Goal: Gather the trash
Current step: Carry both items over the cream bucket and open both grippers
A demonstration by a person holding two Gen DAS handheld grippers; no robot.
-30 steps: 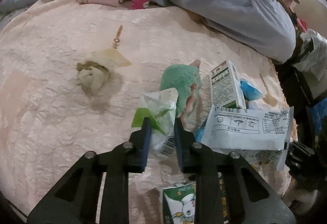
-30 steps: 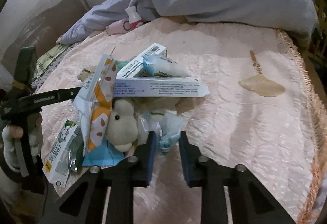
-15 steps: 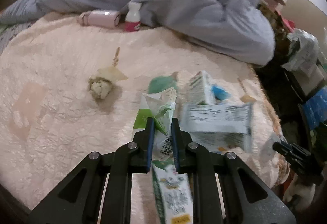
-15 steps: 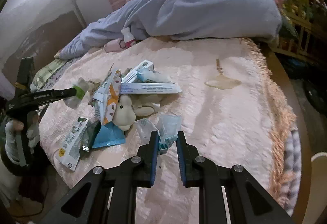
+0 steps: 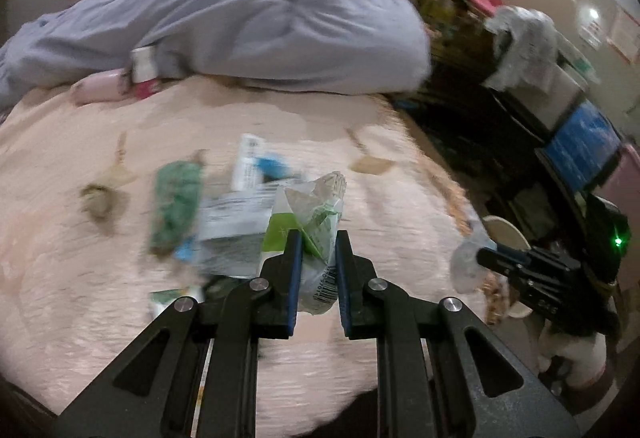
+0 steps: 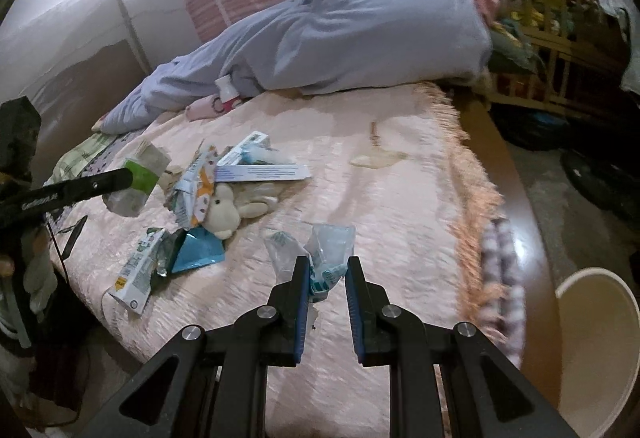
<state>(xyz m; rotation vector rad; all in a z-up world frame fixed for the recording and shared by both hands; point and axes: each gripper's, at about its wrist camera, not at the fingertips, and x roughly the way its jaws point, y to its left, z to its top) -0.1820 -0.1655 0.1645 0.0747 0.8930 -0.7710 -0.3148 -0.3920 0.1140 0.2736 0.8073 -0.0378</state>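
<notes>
Pink quilted bedding spreads out under both my tools, and I work from its near edge because the cream bin stands on the floor just off the fringed side, by my right hand. Nearest me, my right gripper is clamped on a clear plastic wrapper, held clear of the cover; I judge it is on its way to that bin. My left gripper is likewise pinched tight on a crumpled green-and-white wrapper with a barcode showing between the pads, lifted above the bed so it can follow. Just beyond lies the rest of the trash in a loose heap: a flattened drink carton and a blue packet closest, then an orange-patterned snack bag leaning on a cream plush toy, with a long white box across the top. The toy probably stays, so I would pick around it. Farther off a flat scrap sits alone. At the far end a grey-blue duvet is bunched, with a small bottle tucked against it.
</notes>
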